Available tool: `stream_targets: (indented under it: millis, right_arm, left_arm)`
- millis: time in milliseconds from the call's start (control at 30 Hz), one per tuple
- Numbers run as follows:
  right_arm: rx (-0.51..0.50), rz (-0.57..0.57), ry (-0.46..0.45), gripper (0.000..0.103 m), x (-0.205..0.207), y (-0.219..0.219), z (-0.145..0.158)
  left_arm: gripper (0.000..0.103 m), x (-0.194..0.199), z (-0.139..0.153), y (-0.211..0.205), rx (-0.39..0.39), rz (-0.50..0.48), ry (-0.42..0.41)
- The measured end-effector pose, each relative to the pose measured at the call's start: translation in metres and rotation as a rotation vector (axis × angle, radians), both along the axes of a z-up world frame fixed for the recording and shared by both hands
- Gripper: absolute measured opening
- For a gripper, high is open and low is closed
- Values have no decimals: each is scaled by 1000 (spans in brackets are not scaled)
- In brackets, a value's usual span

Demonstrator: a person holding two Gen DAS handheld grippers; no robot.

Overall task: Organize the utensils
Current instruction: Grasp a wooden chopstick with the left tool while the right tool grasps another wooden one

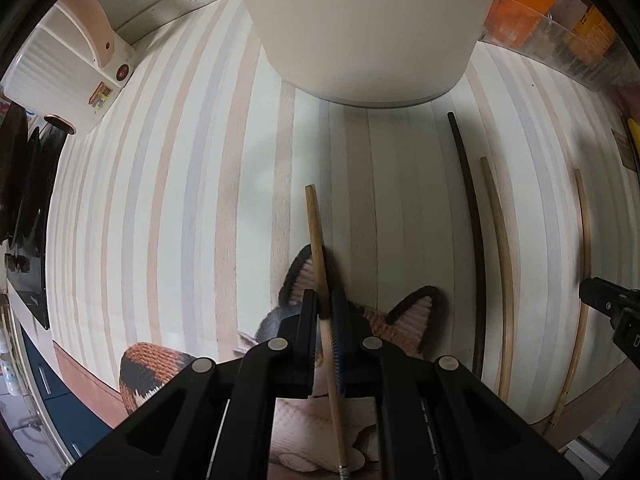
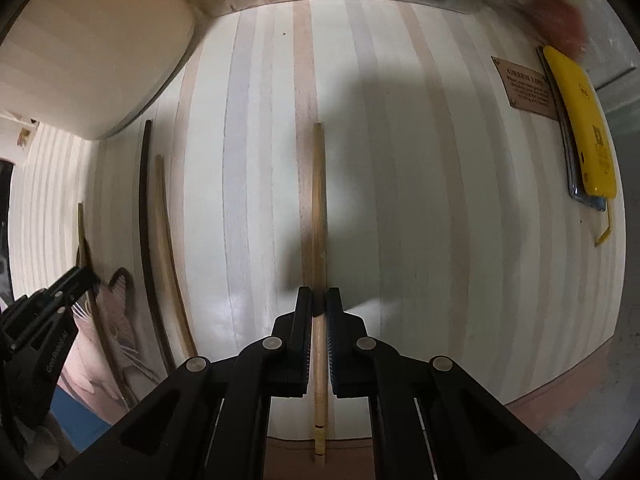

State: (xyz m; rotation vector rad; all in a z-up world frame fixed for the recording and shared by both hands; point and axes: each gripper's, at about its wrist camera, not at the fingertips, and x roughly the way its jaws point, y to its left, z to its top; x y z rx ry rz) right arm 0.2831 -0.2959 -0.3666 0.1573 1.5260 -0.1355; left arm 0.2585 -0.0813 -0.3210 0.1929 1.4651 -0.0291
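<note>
Two claws, left claw (image 1: pixel 325 300) and right claw (image 2: pixel 319 300), each clamp a chopstick, lower ends hidden.

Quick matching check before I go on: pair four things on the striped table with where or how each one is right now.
Things:
1. left hand-held gripper
2. dark chopstick
3. yellow case
4. white pot

States:
A. lies loose on the striped table, beside a pale chopstick
B. stands at the far edge, ahead of the chopsticks
C. shut on a wooden chopstick over a cat-shaped mat
D. lies flat at the right side, by a brown card

Pairs: 1-C, 2-A, 3-D, 4-B
</note>
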Motion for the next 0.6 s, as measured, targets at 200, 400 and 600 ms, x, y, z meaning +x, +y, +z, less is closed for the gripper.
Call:
stream_targets:
  millis: [200, 400, 600]
  right_arm:
    - [-15, 15, 30, 7, 8, 4, 0]
    - [-25, 21, 37, 8, 23, 13, 1]
    - [-24, 15, 35, 8, 27, 13, -2]
  left_arm:
    - [5, 25, -5, 6, -13, 15, 5]
    - [5, 26, -10, 10, -18, 25, 2]
    - [5, 28, -10, 8, -17, 25, 2]
